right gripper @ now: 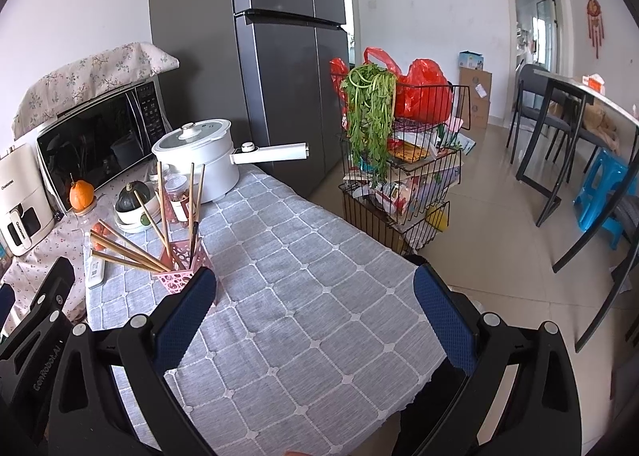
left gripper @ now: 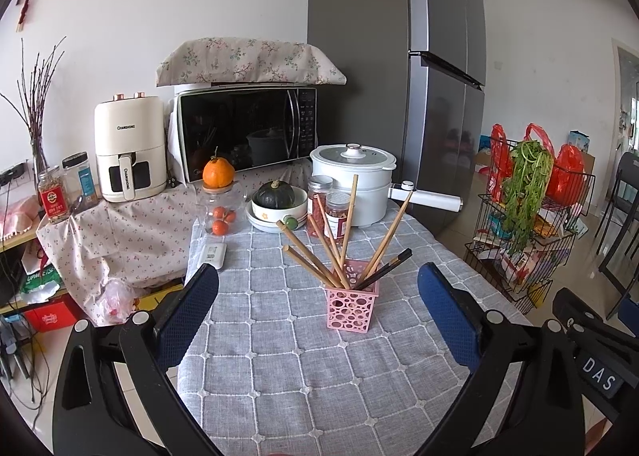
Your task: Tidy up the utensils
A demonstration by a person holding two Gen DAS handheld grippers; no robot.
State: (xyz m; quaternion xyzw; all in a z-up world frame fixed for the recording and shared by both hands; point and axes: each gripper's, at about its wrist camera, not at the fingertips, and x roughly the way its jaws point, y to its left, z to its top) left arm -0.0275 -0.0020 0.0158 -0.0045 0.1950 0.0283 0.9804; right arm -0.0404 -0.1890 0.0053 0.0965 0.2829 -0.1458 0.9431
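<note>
Both my left gripper point(left gripper: 317, 310) and right gripper point(right gripper: 315, 314) gaped wide, empty. Just beyond them the pink holder point(left gripper: 352, 306) stood on the checked tablecloth point(left gripper: 279, 356), chopsticks point(left gripper: 319, 256) fanning upward; behind it crowded spice jars point(left gripper: 333, 212) and a white pot point(left gripper: 353, 176).

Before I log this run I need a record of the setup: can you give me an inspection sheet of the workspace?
Surface: table under a grey checked cloth, bare in front.
Job's things: pink holder upright, wooden chopsticks and dark chopsticks fanned in it.
Clutter: white pot, jars, squash in bowl, orange, remote.
Grippers: left gripper and right gripper both open, holding nothing.
Cables: some on the floor at left.
Surroundings: microwave, fridge, wire rack.
</note>
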